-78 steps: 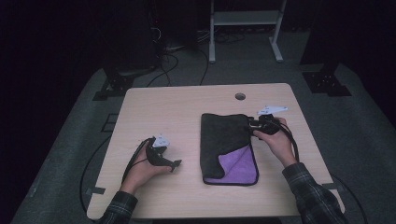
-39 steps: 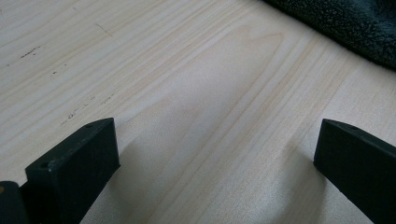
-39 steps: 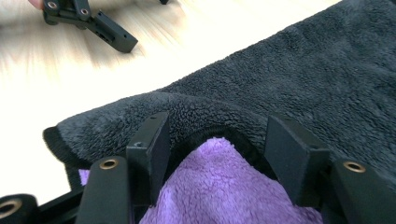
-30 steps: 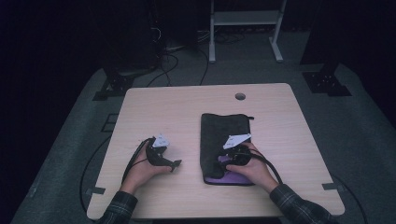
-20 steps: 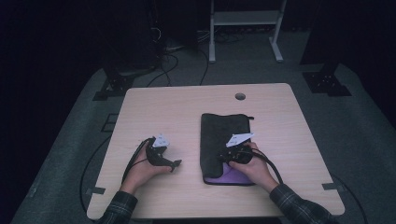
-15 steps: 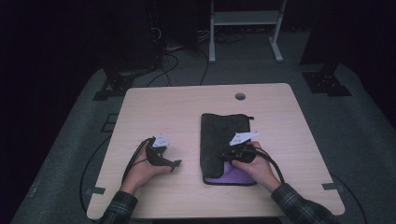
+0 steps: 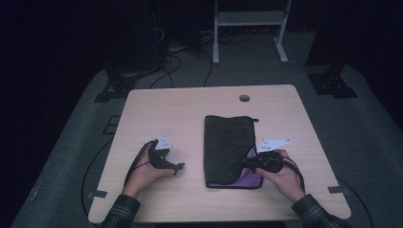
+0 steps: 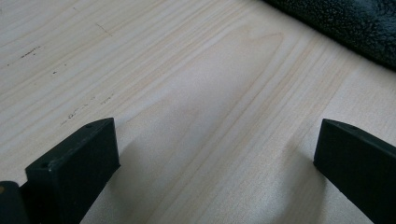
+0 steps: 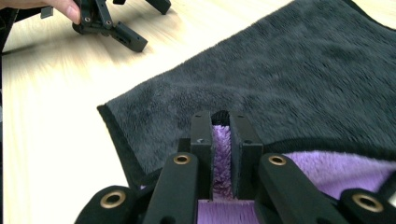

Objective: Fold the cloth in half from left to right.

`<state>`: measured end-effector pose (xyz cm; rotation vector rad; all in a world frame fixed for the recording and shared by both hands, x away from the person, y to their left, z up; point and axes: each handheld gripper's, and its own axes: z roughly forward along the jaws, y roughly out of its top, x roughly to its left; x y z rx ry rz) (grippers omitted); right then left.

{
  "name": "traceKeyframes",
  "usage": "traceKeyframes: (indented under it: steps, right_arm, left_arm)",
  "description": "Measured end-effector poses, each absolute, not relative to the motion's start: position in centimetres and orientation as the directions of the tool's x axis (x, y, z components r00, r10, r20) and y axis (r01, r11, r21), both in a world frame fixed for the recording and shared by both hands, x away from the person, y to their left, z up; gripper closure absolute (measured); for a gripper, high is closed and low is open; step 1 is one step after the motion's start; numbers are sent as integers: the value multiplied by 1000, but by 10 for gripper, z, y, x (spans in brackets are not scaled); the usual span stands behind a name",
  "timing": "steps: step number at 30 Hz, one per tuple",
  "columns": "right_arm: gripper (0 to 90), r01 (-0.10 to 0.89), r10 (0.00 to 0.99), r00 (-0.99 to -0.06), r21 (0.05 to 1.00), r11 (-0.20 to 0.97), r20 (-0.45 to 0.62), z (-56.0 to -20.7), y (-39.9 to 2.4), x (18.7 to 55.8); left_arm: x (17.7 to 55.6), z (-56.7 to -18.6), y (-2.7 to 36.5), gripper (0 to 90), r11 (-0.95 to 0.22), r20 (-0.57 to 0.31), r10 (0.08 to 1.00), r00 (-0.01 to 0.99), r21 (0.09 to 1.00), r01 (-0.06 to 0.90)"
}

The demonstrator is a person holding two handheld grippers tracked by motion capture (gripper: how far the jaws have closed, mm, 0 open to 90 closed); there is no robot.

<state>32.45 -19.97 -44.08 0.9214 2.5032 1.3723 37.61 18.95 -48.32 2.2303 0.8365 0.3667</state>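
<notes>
step: folding dark grey fleece cloth with purple underside (image 7: 228,147) | right claw (image 9: 220,122) clamped on its purple edge | left claw (image 8: 215,154) apart, on wooden bench (image 7: 190,114) | next: likely carry the edge across, keeping grip

High view: fixed cam above person's side, faces fwd + down, far off; takes in whole pale wood-grain table (image 7: 190,114), dark floor beyond.

Left gripper view: cam rides on left gripper (image 8: 212,158), v. close, low over table, looks along own black jaws.

Right gripper view: cam on right gripper (image 9: 220,135), close, angled down across table.

Shared: dark grey fleece towel with purple underside (image 7: 228,147) in all three views; right gripper view also catches left gripper at top left.
</notes>
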Motion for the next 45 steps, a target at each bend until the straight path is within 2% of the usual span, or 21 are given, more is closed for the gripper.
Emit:
traceKeyframes:
  steps: [5, 15, 20, 22, 26, 31, 45]
  right_arm:
    - [807, 463, 591, -790, 792, 398, 165, -447, -211, 314]
    - [720, 487, 622, -778, 710, 508, 89, -460, -225, 301]
    - [687, 500, 631, -771, 695, 516, 86, -461, -238, 295]
    - [655, 500, 636, -767, 701, 509, 85, -461, -244, 292]
    - [524, 485, 655, -751, 745, 458, 86, -457, -258, 289]
    - [442, 471, 690, -720, 780, 411, 71, -453, -266, 297]
    - [409, 453, 720, -693, 801, 390, 41, -450, -264, 342]
  left_arm:
    - [376, -483, 189, 0, -533, 15, 663, 749, 712, 458]
    - [376, -483, 189, 0, -532, 16, 664, 747, 712, 458]
    - [376, -483, 189, 0, -530, 15, 668, 744, 712, 461]
    - [375, -483, 189, 0, -528, 15, 670, 742, 712, 462]
    - [375, -483, 189, 0, -528, 15, 670, 742, 712, 462]
    - [375, -483, 189, 0, -528, 15, 670, 742, 712, 463]
    - [376, -483, 189, 0, -526, 16, 671, 741, 714, 462]
